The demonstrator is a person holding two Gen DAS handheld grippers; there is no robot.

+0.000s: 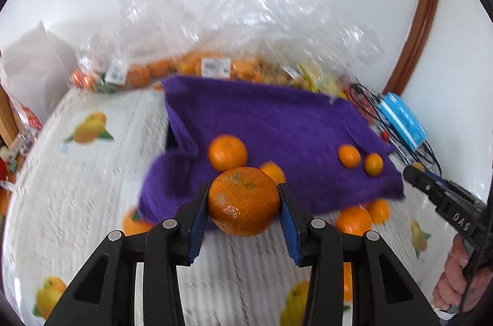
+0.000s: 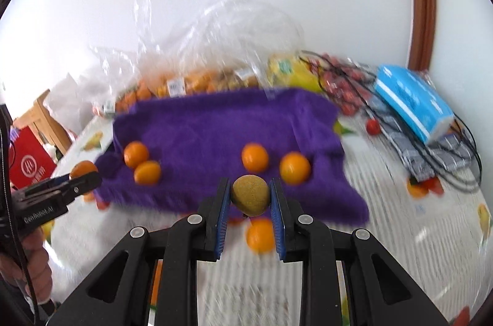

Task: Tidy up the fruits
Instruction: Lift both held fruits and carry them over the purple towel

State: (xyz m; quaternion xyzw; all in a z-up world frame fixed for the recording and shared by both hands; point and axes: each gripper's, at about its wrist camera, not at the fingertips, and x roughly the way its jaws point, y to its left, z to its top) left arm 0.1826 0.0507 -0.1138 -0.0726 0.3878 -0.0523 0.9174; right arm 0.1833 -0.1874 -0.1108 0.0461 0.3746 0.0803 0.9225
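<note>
My left gripper is shut on a large orange mandarin, held above the near edge of a purple towel. Several small oranges lie on the towel, one just beyond the held fruit, two more to the right. In the right wrist view my right gripper is shut on a small brownish-yellow round fruit over the towel; oranges sit on it, and another orange lies on the tablecloth below. The left gripper shows at left.
Clear plastic bags of oranges and small fruit pile up behind the towel by the white wall. A blue box with black cables sits at the right. A red bag stands at left. A fruit-print tablecloth covers the table.
</note>
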